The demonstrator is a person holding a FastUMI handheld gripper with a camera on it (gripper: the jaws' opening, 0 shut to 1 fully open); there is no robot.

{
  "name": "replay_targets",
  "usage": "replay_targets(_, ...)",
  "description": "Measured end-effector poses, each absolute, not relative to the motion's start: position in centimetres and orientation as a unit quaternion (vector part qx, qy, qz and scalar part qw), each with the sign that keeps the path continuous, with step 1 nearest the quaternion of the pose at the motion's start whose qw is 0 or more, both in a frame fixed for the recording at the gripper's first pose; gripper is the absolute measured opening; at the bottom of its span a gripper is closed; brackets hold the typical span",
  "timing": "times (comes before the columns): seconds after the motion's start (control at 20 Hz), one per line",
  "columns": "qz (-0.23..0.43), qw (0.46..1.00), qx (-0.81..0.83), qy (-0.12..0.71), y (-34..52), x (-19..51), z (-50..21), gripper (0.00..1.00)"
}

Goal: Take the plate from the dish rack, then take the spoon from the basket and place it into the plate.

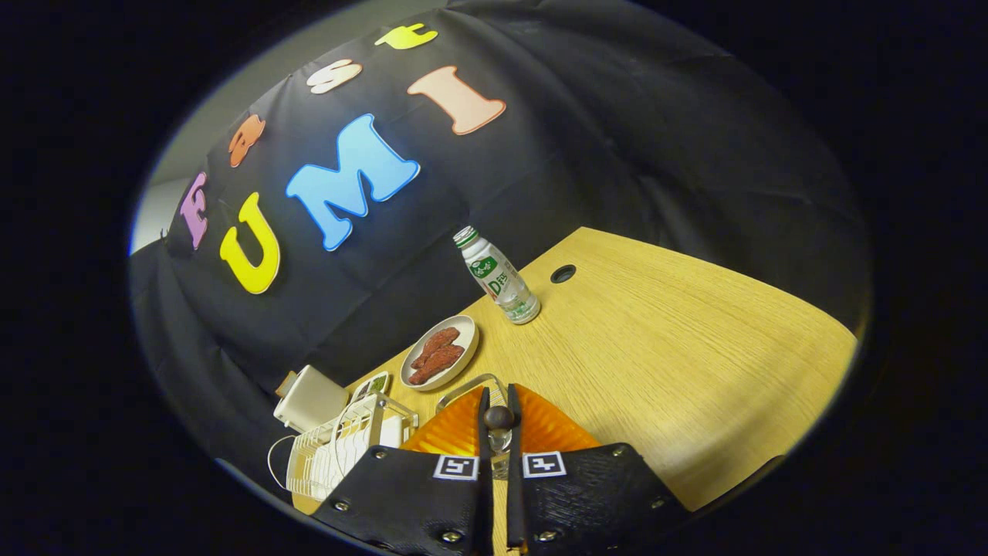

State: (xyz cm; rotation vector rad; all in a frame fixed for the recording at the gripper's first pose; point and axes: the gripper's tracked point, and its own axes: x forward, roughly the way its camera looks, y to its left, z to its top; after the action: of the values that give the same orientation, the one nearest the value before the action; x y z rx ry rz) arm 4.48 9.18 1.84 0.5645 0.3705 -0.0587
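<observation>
The fingers [499,421] pinch the spoon [499,432] above the orange plate [455,432], beside the rack [340,448]; bare counter [695,363] spreads to their right.

Dim booth, fisheye-bent edges, sharp focus

The one camera rode on the gripper [499,421], looking forward along its fingers, tilted, low and close over the wooden table [679,347]. It faced the booth's black cloth wall [617,154] beyond.
</observation>
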Motion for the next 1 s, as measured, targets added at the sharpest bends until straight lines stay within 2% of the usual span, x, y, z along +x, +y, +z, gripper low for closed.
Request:
replay_targets(0.6,-0.011,0.979,0.159,0.129,11.1,3.0,12.6,0.06)
replay_targets(1.0,0.052,0.979,0.130,0.146,21.5,0.4,16.3,0.06)
